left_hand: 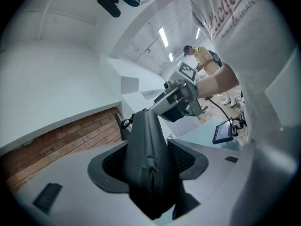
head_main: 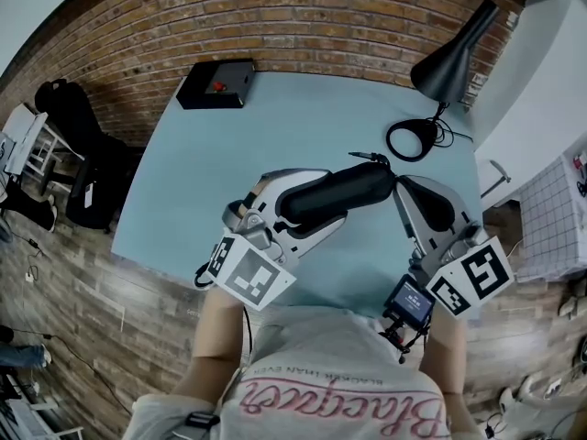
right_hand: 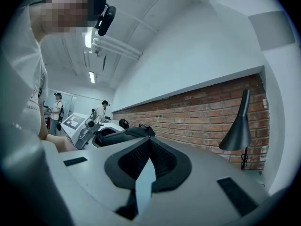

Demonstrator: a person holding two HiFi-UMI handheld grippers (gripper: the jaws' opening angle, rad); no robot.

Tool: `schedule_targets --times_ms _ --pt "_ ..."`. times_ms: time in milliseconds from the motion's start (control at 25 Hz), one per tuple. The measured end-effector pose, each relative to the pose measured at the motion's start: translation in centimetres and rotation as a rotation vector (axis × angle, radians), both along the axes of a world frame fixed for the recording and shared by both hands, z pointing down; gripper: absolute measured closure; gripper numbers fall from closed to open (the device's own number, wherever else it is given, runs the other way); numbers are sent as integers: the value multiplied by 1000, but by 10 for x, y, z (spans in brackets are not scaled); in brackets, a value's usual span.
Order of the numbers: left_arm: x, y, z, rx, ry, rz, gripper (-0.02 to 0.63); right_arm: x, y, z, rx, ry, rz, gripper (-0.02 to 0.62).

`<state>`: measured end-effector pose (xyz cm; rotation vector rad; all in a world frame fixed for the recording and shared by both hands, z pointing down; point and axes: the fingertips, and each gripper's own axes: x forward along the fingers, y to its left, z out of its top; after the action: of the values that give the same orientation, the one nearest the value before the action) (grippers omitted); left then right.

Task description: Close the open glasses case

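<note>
Case (head_main: 353, 191), black with a zip, is held clear above the tabletop (head_main: 275, 117). It lies roughly level, with its long axis running lower left to upper right in the head view.

Left gripper (head_main: 312, 207) is clenched across the case's left half. In the left gripper view, both pads are seen pressed against its 2 sides, and the zip line faces the camera.

Right gripper (head_main: 400, 185) is set at the case's right end, with its jaws closed tip to tip there. Whether any of the case's edge is pinched between them cannot be told. A small zip pull (head_main: 367, 158) is seen sticking out just beside that end.

Both grippers are held close to the person's chest.

Noted on the tabletop, well apart from the case: 1 black lamp (head_main: 454, 58) at the far right corner and 1 black box (head_main: 218, 83) at the far left edge.
</note>
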<state>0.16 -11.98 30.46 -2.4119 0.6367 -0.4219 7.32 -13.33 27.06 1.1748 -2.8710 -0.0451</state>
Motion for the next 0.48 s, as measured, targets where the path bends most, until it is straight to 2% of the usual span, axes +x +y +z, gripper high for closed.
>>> schedule_targets --times_ms 160,280,360,480 --pt "0 7 -7 -61 103 87 347 3 -5 3 -19 -29 11 575" --pt "1 5 -4 -182 181 121 343 1 -4 2 -24 -48 16 575" --pt "0 -2 8 -243 145 56 341 -4 0 -3 -22 -74 -8 577" --pt "1 -16 20 -201 39 -61 341 -12 5 -10 -12 -86 -31 577"
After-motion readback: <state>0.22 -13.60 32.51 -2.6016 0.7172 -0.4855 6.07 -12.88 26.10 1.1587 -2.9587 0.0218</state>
